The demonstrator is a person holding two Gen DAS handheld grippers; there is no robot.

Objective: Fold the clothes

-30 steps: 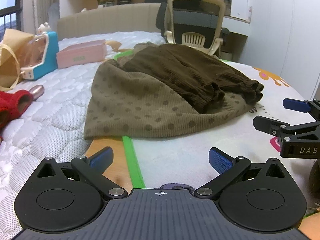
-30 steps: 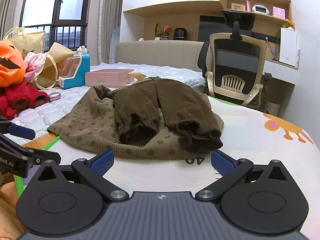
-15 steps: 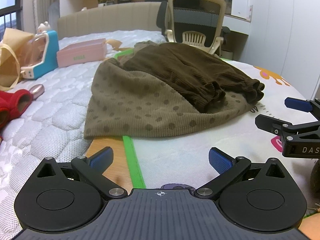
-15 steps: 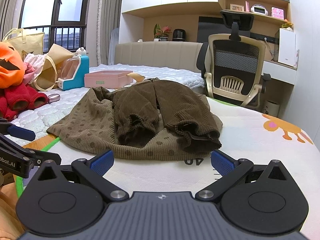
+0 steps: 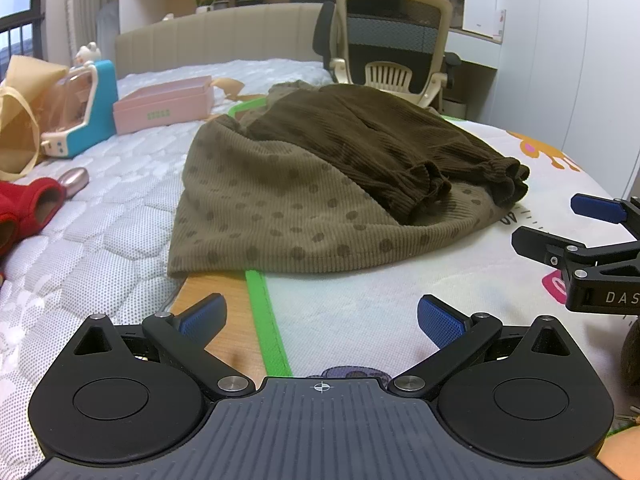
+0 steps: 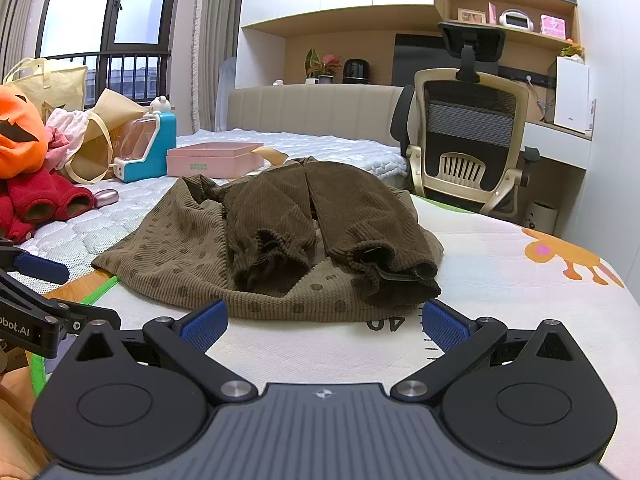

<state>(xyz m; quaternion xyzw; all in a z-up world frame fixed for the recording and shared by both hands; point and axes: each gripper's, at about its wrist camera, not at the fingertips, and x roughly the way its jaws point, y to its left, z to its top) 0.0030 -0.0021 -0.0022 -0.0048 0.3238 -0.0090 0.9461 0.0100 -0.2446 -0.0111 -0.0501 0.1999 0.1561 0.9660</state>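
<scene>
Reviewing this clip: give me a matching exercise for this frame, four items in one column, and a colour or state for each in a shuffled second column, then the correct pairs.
Column one:
1. trousers
2. dotted garment
3. flat box
4. left gripper

Column two:
A. pink, on the mattress behind the clothes
B. dark brown corduroy, lying on top of another garment
C. open, holding nothing
D. olive, spread flat underneath

Pairs: 1-B, 2-D, 3-A, 4-C
</scene>
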